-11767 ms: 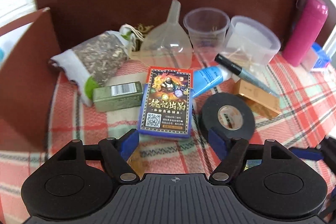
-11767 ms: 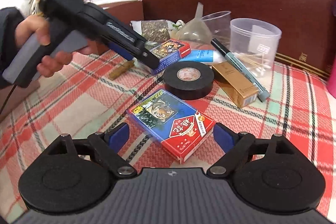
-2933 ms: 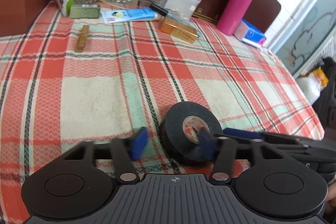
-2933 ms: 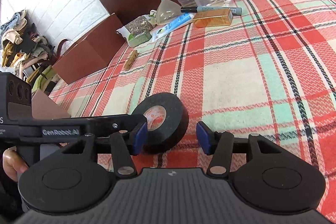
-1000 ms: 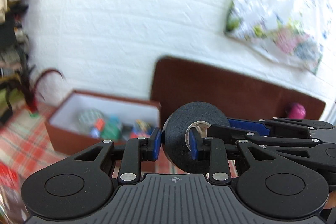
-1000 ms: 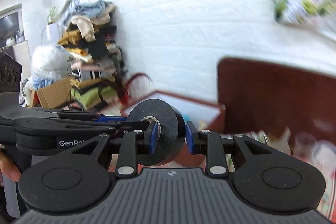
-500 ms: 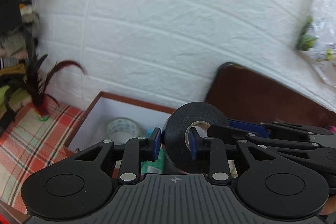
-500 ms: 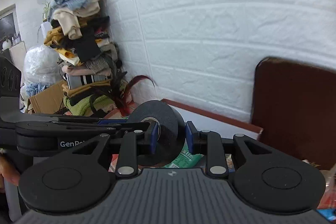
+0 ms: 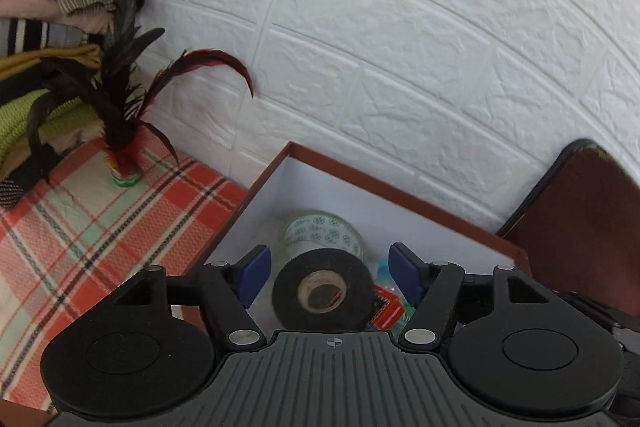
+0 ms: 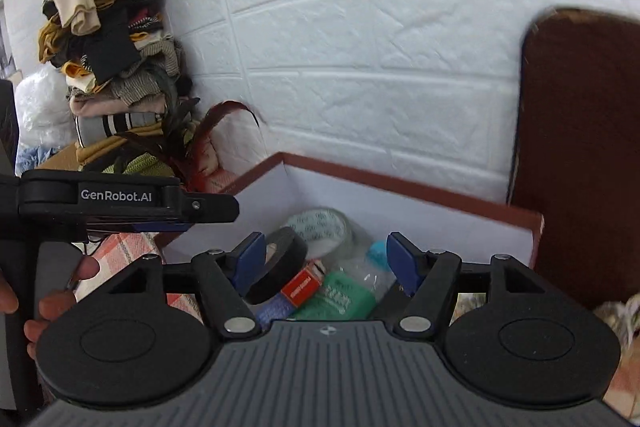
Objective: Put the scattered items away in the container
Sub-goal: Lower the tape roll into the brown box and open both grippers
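The black tape roll (image 9: 322,291) sits free inside the brown box with white inner walls (image 9: 362,205), between the spread jaws of my left gripper (image 9: 329,269), which is open above the box. In the right wrist view the tape roll (image 10: 280,267) leans tilted among the box's contents, near the left fingertip of my right gripper (image 10: 326,259), also open. The box (image 10: 420,215) also holds a clear tape roll (image 10: 320,225), a red card pack (image 10: 302,285) and a green packet (image 10: 340,297).
A feather shuttlecock (image 9: 122,131) stands on the plaid cloth (image 9: 80,227) left of the box. Piled clothes (image 10: 108,67) rise at the left against the white brick wall. A dark brown headboard (image 10: 580,147) is to the right.
Both grippers held the black tape roll over the box; both have opened and the roll has dropped into the box. Both cameras have tilted down toward the box.
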Tool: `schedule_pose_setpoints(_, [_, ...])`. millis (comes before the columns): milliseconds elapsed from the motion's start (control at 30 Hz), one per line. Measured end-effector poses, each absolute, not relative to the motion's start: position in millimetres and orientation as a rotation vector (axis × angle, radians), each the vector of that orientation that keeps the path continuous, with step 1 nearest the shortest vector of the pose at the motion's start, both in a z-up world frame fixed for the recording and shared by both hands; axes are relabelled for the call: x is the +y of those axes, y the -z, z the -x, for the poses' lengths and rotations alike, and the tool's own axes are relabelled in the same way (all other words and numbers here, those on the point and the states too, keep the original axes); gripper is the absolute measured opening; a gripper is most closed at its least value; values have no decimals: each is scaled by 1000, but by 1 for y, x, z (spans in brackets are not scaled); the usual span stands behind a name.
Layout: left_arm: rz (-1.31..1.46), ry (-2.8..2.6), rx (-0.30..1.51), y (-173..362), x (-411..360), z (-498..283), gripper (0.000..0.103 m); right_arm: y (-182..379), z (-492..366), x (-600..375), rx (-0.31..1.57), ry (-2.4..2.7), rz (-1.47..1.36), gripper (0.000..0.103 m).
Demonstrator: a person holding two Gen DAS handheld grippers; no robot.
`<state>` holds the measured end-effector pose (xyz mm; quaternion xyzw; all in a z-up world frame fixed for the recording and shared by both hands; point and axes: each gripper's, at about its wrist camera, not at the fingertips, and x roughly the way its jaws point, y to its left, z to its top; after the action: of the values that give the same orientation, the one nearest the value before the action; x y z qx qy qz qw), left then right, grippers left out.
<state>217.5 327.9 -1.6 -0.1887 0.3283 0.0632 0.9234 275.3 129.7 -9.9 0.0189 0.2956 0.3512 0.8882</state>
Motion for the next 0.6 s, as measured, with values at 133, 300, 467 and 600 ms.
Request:
schedule_pose_setpoints(133, [362,-118,706,-1,313,-212,86,10,-266,117,663,-749,-64,75])
schedule_pose_setpoints(300, [336,-96,705,-16,287,-198,91,-14,-246,103,634,-763,-50,87])
schedule_pose_setpoints(467, [310,-85,659,-42,264,-174,97,-43,-222,86,567,-770,-21,94])
schedule_pose_setpoints(600, [292,-64,629,-58,247,-154,99,-58,-203,65,522,-770,-23,97])
